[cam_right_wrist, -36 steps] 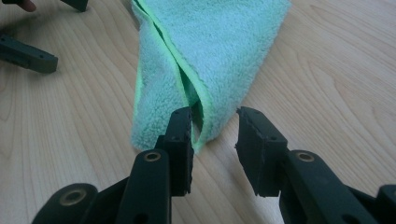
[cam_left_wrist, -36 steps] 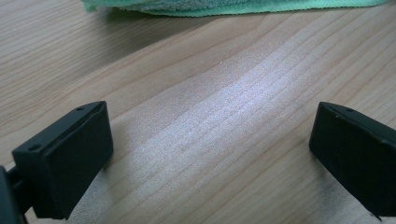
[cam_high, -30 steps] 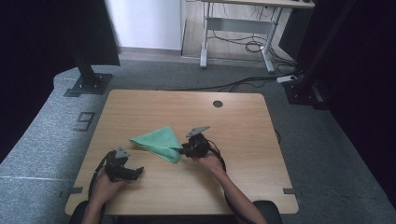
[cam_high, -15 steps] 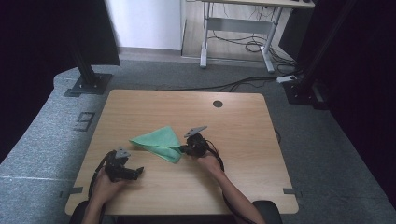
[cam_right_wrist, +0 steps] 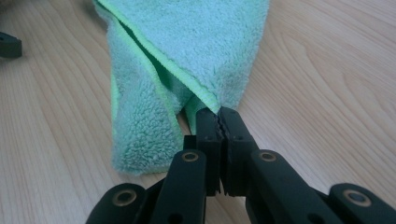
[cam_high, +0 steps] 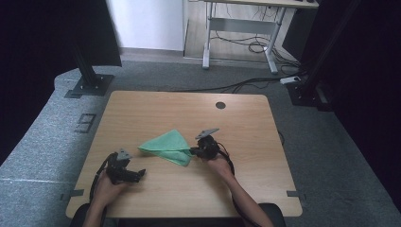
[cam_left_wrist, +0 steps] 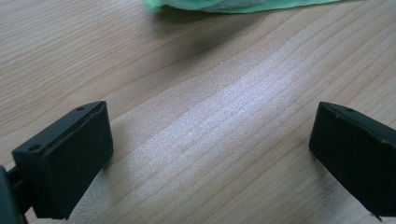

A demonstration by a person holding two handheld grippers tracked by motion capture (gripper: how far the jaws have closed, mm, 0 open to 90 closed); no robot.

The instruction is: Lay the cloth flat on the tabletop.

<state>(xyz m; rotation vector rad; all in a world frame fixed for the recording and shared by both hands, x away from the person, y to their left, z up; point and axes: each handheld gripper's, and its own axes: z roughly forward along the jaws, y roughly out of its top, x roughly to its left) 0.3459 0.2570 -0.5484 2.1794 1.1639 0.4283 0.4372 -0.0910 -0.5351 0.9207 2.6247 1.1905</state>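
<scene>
A green fleece cloth lies folded into a rough triangle on the wooden table, a little in front of its middle. At the cloth's right corner, my right gripper is shut on it. In the right gripper view the two jaws pinch the hemmed corner of the cloth, which fans out away from them. My left gripper rests low over the table to the cloth's front left, open, with bare wood between its jaws. The cloth's edge lies beyond them.
A round cable hole sits near the table's far edge. Black stand bases rest on the grey floor mat at both far corners. A desk frame with cables stands farther back.
The right gripper and the cloth corner in it have shifted very slightly to the right. The left hand has kept still.
</scene>
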